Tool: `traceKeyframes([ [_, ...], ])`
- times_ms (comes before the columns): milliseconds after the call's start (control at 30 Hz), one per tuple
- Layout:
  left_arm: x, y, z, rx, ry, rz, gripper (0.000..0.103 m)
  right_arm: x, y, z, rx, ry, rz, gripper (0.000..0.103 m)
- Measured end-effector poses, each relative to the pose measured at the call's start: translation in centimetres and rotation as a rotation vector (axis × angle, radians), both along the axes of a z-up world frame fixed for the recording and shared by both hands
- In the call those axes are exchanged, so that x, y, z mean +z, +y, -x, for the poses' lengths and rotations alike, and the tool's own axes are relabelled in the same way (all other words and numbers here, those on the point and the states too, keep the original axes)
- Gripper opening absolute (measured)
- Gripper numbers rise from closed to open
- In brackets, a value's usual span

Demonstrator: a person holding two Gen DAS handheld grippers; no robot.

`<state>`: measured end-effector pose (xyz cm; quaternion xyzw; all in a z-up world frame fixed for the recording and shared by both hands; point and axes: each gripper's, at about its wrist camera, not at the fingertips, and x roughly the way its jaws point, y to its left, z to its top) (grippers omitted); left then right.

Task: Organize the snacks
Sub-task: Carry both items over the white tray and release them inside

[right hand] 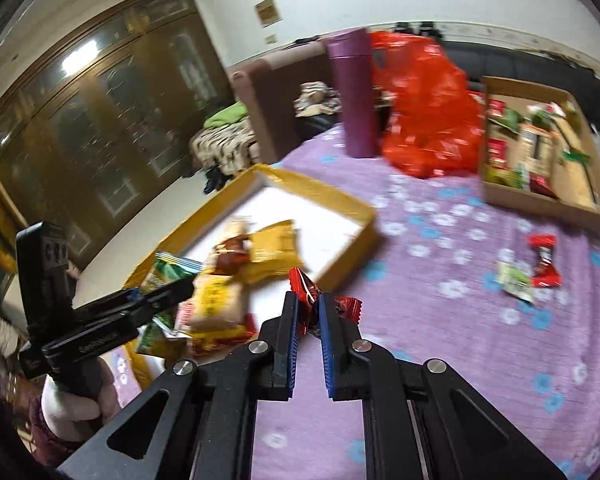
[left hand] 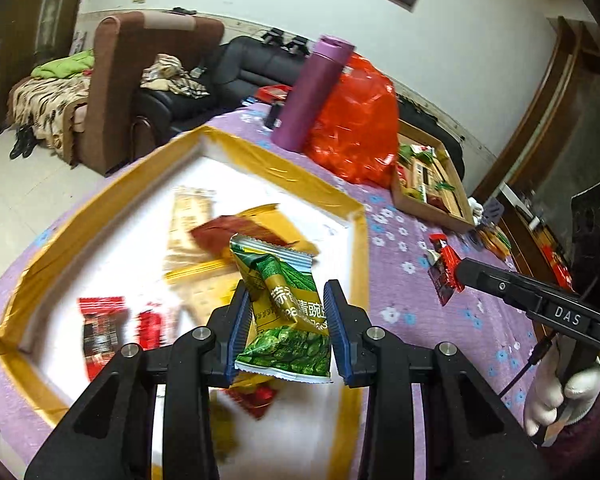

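Left wrist view showed your left gripper [left hand: 288, 300] with its blue pads closed on a green and gold foil snack packet [left hand: 284, 304], which you held above the shallow gold-rimmed white box [left hand: 284, 168]. Inside that box lay several other packets, yellow, beige and red, blurred. Behind the box stood a tall purple cylindrical flask [left hand: 312, 92], just beside a crumpled red plastic bag [left hand: 356, 124], and further right a brown cardboard tray [left hand: 436, 212] full of snacks. At the right edge your right gripper [left hand: 458, 270] pinched a small red candy wrapper [left hand: 444, 272] above the purple flowered tablecloth [left hand: 404, 280].

Right wrist view confirmed it: the jaws were closed tight on this red wrapper, beside the near corner of the gold box.
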<state>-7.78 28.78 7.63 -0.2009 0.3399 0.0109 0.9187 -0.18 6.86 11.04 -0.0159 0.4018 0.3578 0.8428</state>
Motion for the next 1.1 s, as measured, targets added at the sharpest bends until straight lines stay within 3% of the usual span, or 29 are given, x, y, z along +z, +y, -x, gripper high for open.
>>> traceKeyframes([
  [233,-0.3,0.9,1.5,0.019,-0.004,-0.013,0.034,-0.6,4.8,1.5,0.067,0.009,0.026,0.01],
  [567,-0.5,1.4,2.8,0.075,0.007,-0.125,0.034,-2.9,9.8,2.0,0.101,0.027,0.082,0.01],
  [800,0.3,1.5,3.5,0.134,0.012,-0.221,0.035,-3.7,10.9,1.7,0.086,0.017,0.089,0.015],
  [1100,0.7,0.8,4.0,0.139,0.019,-0.244,0.044,-3.1,10.2,2.5,0.067,-0.01,0.075,0.023],
])
